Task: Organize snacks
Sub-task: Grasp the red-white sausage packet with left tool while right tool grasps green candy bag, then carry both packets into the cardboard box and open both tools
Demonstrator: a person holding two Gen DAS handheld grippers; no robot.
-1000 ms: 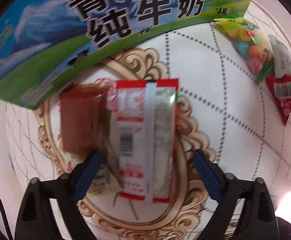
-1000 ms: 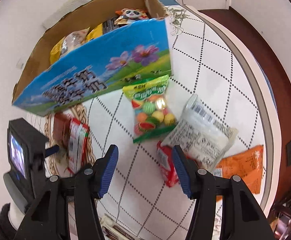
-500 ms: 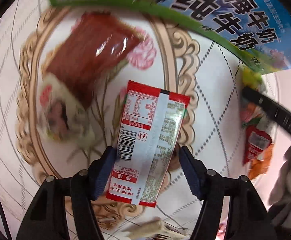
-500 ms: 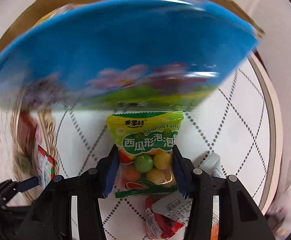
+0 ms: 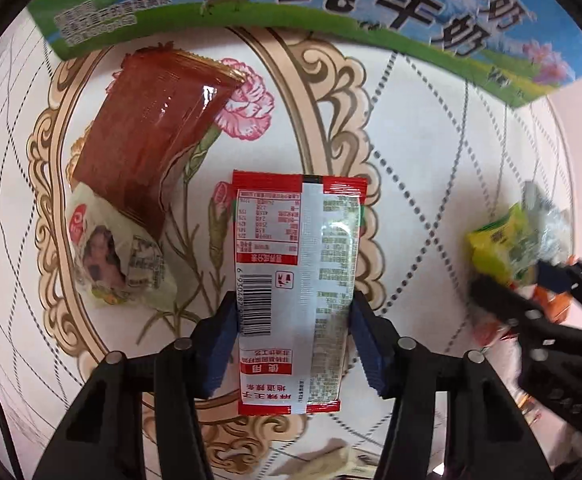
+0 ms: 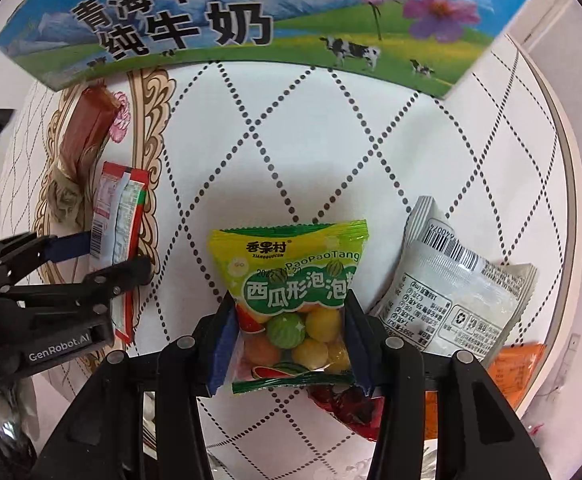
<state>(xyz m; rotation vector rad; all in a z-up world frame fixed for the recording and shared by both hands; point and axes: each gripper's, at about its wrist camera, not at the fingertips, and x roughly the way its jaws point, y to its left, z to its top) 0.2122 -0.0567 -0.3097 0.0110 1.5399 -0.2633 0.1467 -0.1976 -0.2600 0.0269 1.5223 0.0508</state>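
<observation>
My left gripper (image 5: 293, 340) has its blue pads against both long edges of a red and silver snack packet (image 5: 297, 280) that lies back side up on the tablecloth; it also shows in the right wrist view (image 6: 117, 220). My right gripper (image 6: 289, 344) has its pads against both sides of a yellow-green candy bag (image 6: 291, 300) with coloured balls inside. The blue and green milk carton box (image 6: 251, 20) stands just beyond both packets.
A brown packet (image 5: 151, 128) lies over a small white wrapped snack (image 5: 119, 256) left of the red packet. A white bag (image 6: 451, 288), an orange bag (image 6: 515, 364) and a red packet (image 6: 347, 404) lie by the candy bag. The round table's edge (image 6: 571, 200) curves at right.
Both grippers moved down over their packets and narrowed onto them. The left closed in on the red packet, the right on the candy bag.
</observation>
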